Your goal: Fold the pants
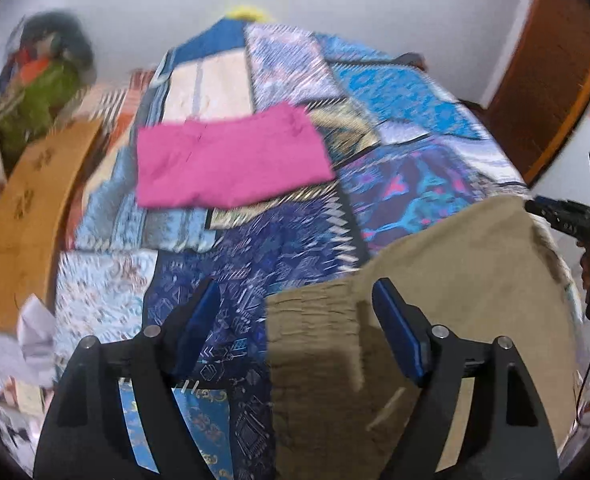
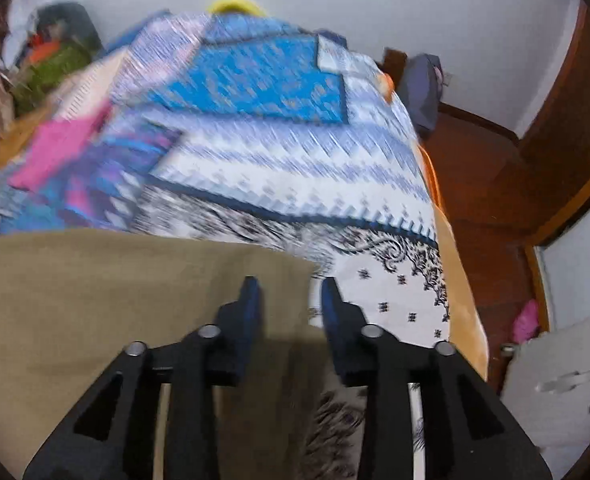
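Observation:
Khaki pants (image 1: 435,300) lie flat on a patchwork bedspread (image 1: 287,248), at the near right in the left wrist view. Their gathered waistband end (image 1: 311,320) lies between the fingers of my left gripper (image 1: 295,292), which is open and hovers over it. In the right wrist view the pants (image 2: 95,300) fill the lower left. My right gripper (image 2: 291,284) is open over their right edge, one finger over the cloth and one over the bedspread (image 2: 279,160). Both views are blurred by motion.
A folded pink garment (image 1: 227,160) lies farther back on the bed; it also shows in the right wrist view (image 2: 59,148). A wooden headboard (image 1: 19,220) stands at the left. A pile of clothes (image 1: 43,92) sits at the far left. Red-brown floor (image 2: 487,184) and a door are right of the bed.

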